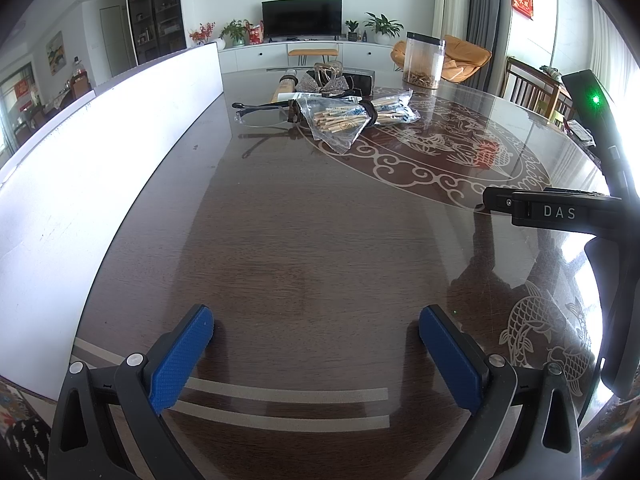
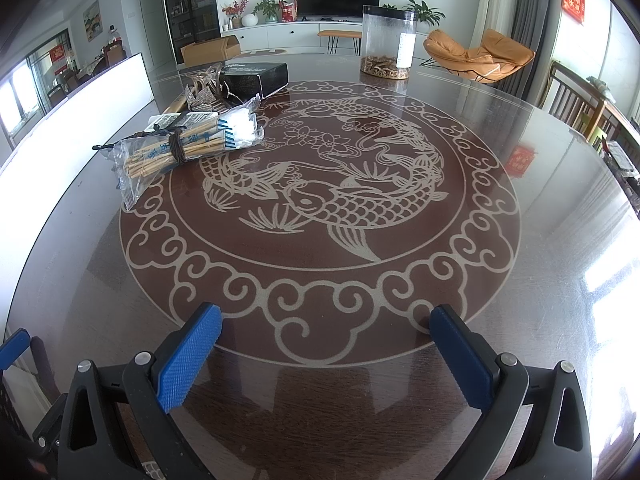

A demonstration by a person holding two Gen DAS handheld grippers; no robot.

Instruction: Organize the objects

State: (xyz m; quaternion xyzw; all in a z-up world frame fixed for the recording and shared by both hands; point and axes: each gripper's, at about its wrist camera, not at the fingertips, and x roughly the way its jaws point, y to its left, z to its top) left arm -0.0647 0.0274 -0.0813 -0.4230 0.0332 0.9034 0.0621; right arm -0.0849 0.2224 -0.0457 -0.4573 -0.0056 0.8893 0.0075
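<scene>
The dark table (image 2: 520, 280) with a fish pattern fills both views. A white board (image 1: 80, 184) stands along its edge at 9 o'clock. A clear jar (image 2: 386, 42) stands at 12 o'clock. At 11 o'clock lie a black box (image 2: 256, 76), a bag of sticks (image 2: 176, 150) and glasses (image 1: 260, 114), close together. The left gripper (image 1: 316, 328) and the right gripper (image 2: 326, 326) are both spread wide and empty, above the near table, well apart from those things.
</scene>
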